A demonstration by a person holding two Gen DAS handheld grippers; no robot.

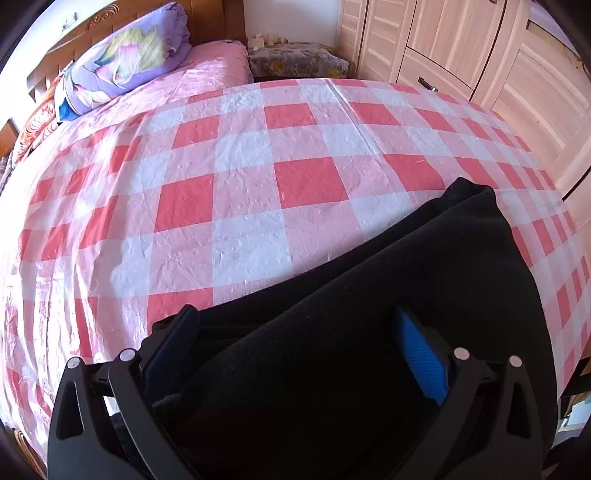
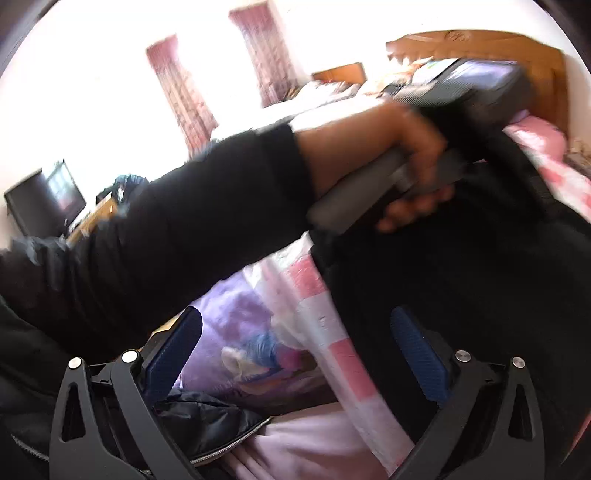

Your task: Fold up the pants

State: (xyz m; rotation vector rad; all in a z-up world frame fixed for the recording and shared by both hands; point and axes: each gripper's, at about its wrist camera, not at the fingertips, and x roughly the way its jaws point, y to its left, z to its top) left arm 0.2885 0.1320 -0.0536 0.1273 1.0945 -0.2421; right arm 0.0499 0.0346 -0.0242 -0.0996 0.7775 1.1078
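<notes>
Both claws stand spread wide, and neither pinches anything. Left gripper (image 1: 295, 347), black-framed with blue ribbed pads, has its jaws apart around a thick bundle of black knit pants (image 1: 388, 295); the cloth fills the gap between the fingers, but the pads do not look pressed into it, so I judge it is placed to take hold of a layer for a fold, or has just let one go. The pants lie on the near right part of the red-and-white checked plastic sheet (image 1: 229, 192) that covers the bed, probably to give a smooth, clean folding surface. Right gripper (image 2: 295, 347) also stands agape, hanging off the bed's edge beside the dark cloth, with the person's left hand (image 2: 391, 162) beyond it grasping the other tool's handle. Farther off sit a rolled purple floral quilt (image 1: 129, 55) against the carved wooden headboard (image 1: 110, 18), and pale wooden wardrobes (image 1: 461, 44).
</notes>
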